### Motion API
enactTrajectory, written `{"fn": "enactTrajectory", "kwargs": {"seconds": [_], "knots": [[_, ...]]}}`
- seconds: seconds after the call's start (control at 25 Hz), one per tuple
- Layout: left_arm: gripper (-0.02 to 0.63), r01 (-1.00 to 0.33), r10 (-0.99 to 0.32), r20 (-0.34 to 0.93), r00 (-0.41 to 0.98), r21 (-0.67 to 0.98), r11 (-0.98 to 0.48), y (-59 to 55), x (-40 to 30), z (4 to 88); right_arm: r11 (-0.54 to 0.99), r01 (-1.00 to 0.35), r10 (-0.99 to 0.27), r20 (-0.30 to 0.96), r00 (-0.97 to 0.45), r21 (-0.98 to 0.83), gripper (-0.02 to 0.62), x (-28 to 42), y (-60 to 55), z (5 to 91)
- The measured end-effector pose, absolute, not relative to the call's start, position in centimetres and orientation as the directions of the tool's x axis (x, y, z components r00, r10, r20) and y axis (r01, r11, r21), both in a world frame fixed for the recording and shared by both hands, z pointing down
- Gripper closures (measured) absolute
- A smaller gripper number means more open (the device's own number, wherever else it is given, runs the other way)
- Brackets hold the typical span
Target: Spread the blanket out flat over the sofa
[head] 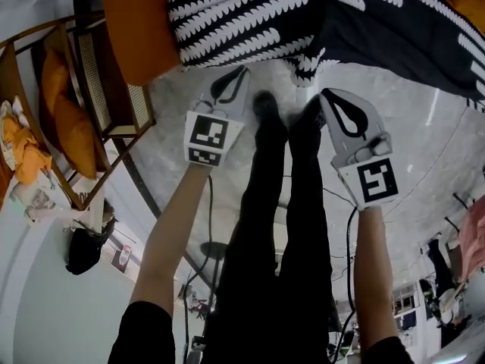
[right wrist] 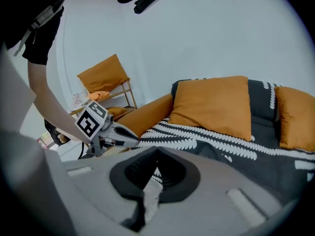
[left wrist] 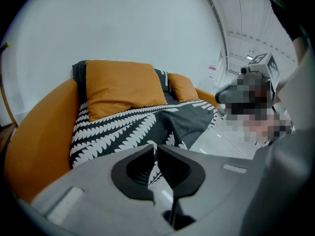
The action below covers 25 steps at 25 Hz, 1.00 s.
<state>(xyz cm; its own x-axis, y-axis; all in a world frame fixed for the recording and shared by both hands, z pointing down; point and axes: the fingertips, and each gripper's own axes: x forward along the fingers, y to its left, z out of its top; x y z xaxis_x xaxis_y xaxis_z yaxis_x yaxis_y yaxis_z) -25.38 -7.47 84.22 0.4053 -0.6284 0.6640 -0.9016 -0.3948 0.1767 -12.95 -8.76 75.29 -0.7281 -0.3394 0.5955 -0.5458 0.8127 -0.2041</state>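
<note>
Left gripper and right gripper both have their fingers pressed together on nothing, probably a free stance before a grip. Just ahead of the fingertips, the blanket drapes over the sofa, its hem hanging off the front edge. Blanket: soft weave, dark grey, white frond bands, with creases remaining. Sofa: smooth orange upholstery, rounded arm.

No words, brand names or numbers can be read anywhere. Only black-and-white square code patterns are seen, printed on the left marker cube of the left hand-held gripper and the right marker cube of the right hand-held gripper.
</note>
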Motion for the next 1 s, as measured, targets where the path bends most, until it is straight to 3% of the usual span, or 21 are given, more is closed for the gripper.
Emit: {"fn": "enactTrajectory", "kwargs": {"seconds": [0.2,0.28,0.48,1.0], "knots": [[0.591,-0.903,-0.631,0.671,0.389,0.144,-0.404,-8.1,-26.2,86.5,0.817,-0.539,-0.328,0.602,-0.728,-0.207,0.592,-13.2,-8.9,76.4],[0.533,-0.905,-0.617,0.690,0.378,0.135,-0.404,-8.1,-26.9,87.8,0.817,-0.537,-0.326,0.603,-0.729,-0.208,0.592,-13.5,-8.9,76.7],[0.525,-0.898,-0.582,0.731,0.356,0.095,-0.430,-9.0,-26.7,90.0,0.816,-0.538,-0.323,0.607,-0.726,-0.210,0.592,-12.5,-9.9,77.0],[0.426,-0.870,-0.526,0.815,0.244,-0.056,-0.490,-9.0,-30.1,96.4,0.807,-0.544,-0.315,0.613,-0.725,-0.230,0.592,-12.9,-9.7,78.6]]}}
